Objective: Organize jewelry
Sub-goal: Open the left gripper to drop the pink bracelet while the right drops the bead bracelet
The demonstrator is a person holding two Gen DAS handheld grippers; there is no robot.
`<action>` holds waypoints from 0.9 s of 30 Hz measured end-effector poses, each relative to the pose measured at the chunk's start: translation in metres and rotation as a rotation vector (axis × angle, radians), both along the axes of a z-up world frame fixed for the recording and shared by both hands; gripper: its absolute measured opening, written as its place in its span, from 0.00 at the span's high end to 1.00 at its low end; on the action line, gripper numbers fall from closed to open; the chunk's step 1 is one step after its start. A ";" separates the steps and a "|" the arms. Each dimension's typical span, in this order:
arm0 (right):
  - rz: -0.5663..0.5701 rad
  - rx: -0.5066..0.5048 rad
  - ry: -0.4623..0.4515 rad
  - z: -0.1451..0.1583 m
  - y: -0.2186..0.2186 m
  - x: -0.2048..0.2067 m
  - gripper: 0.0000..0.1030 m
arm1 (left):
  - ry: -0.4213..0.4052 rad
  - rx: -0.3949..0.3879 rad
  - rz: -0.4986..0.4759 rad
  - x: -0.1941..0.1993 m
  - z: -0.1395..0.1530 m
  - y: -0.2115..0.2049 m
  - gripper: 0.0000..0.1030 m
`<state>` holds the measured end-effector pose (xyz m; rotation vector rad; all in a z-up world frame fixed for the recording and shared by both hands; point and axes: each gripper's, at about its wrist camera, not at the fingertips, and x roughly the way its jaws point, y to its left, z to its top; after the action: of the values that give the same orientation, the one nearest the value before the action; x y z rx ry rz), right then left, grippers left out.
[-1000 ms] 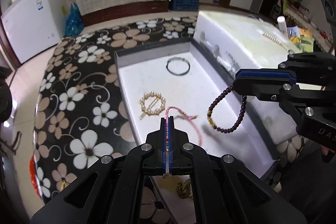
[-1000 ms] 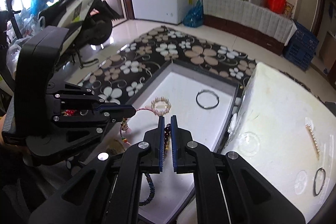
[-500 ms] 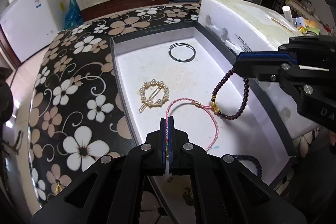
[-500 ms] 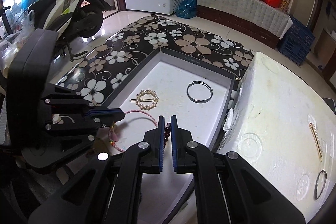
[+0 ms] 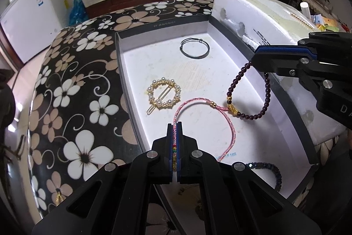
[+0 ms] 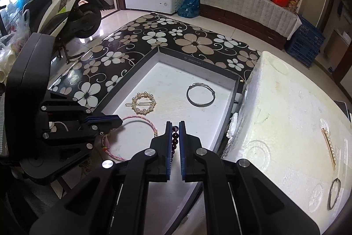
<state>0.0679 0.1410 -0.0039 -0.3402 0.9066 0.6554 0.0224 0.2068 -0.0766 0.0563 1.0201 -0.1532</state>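
Tray (image 5: 123, 63): matt white card; foam block (image 6: 286, 107): rough white polystyrene; bangle (image 5: 194, 47): smooth dark metal; cord bracelet (image 5: 231, 131): woven pink thread.

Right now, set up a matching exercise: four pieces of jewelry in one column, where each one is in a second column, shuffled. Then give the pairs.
Things:
1. pink cord bracelet
2. dark bead bracelet
3. pearl ring hair clip
4. long pearl hair pin

Places:
A. lying loose on the tray floor
B. on top of the white foam box
C. pinched in the left gripper
D. pinched in the right gripper

Pairs: 1-C, 2-D, 3-A, 4-B
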 end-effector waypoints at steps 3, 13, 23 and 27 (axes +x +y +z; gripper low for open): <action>0.007 -0.007 -0.013 0.002 0.000 -0.001 0.91 | -0.010 0.000 0.001 -0.001 0.002 0.000 0.85; 0.000 0.054 -0.049 0.022 -0.012 0.000 0.68 | -0.048 -0.001 -0.008 -0.007 0.016 -0.004 0.65; -0.105 0.196 -0.114 0.064 -0.063 0.004 0.55 | -0.118 -0.029 -0.006 -0.010 0.041 -0.010 0.50; -0.157 0.236 -0.133 0.071 -0.090 0.004 0.25 | -0.140 -0.033 -0.027 -0.008 0.051 -0.021 0.49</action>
<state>0.0719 0.0513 0.0669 -0.0990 0.7129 0.5805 0.0143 0.1853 -0.0260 0.0500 0.8774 -0.1881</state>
